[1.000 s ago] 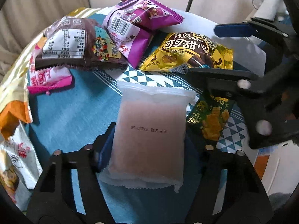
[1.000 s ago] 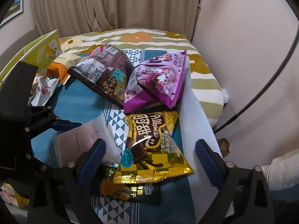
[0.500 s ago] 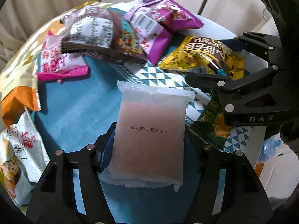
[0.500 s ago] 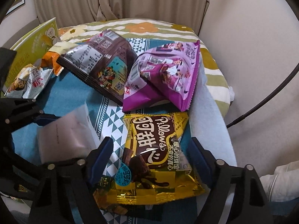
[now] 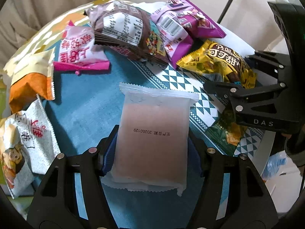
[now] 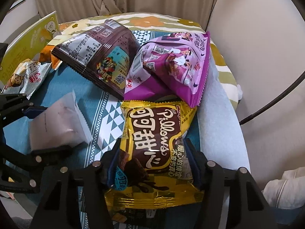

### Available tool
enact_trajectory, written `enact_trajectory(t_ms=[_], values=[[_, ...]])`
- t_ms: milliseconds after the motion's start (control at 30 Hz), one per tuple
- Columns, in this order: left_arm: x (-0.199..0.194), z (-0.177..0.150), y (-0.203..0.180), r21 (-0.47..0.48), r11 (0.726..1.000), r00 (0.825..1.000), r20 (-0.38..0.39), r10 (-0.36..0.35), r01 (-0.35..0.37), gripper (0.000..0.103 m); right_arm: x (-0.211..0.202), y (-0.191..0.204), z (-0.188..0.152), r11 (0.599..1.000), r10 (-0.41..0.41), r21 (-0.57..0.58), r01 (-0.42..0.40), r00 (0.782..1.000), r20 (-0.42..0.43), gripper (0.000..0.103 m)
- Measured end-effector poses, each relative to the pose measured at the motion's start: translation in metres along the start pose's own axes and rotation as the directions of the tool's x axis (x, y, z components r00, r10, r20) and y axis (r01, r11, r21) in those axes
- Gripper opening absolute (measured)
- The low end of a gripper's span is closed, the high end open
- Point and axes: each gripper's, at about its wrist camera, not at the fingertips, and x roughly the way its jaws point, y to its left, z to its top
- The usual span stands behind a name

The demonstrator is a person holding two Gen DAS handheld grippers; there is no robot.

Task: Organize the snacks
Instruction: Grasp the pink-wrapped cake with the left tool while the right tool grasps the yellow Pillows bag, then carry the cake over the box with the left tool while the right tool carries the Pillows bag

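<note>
Since the earlier frames the right gripper (image 6: 152, 164) has been closing in: its jaws, then wide apart around the gold packet (image 6: 156, 152), are now pressing on that packet's two sides. The left gripper (image 5: 152, 148) is still clamping the one frosted white packet (image 5: 152, 133), its blue pads (image 5: 108, 152) tight against the packet's long edges, above the blue patterned cloth (image 5: 85, 110).

Counting the snacks in the left wrist view: one brown packet (image 5: 124, 32) is lying against one purple packet (image 5: 183, 28) at the far side of the cloth, and the gold one is sitting just beside the purple. One pink packet (image 5: 80, 53) is lying left of the brown, one orange bag (image 5: 30, 84) is resting at the left edge, and one white cartoon-printed bag (image 5: 22, 143) is lying nearer the camera. One dark green packet (image 5: 226, 133) is showing under the right gripper's frame. That is making eight packets in all.
</note>
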Motion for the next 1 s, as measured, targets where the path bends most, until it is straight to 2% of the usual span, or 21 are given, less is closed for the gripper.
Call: enact_trajectory(t_ms=[167, 400, 567, 800, 1000], values=[[-0.017, -0.002, 0.007, -0.024, 1.0, 1.0, 0.016, 0.01, -0.009, 0.06, -0.01, -0.003, -0.003, 1.0, 0.021, 0.018, -0.022, 1.0, 0.015, 0.054], [-0.046, 0.0, -0.003, -0.063, 0.998, 0.998, 0.048, 0.033, -0.03, 0.06, -0.038, 0.002, -0.004, 0.997, 0.071, 0.031, -0.073, 0.997, 0.041, 0.053], [-0.085, 0.001, -0.013, -0.124, 0.991, 0.994, 0.09, 0.061, -0.049, 0.06, -0.068, 0.005, -0.002, 0.995, 0.095, 0.025, -0.097, 0.992, 0.081, 0.053], [-0.161, 0.004, -0.012, -0.223, 0.972, 0.974, 0.191, 0.119, -0.076, 0.06, -0.126, 0.015, 0.021, 0.989, 0.15, -0.023, -0.149, 0.974, 0.168, 0.053], [-0.22, 0.001, 0.017, -0.289, 0.947, 0.943, 0.256, 0.214, -0.137, 0.06, -0.162, 0.042, 0.054, 0.978, 0.203, -0.087, -0.187, 0.95, 0.236, 0.053]])
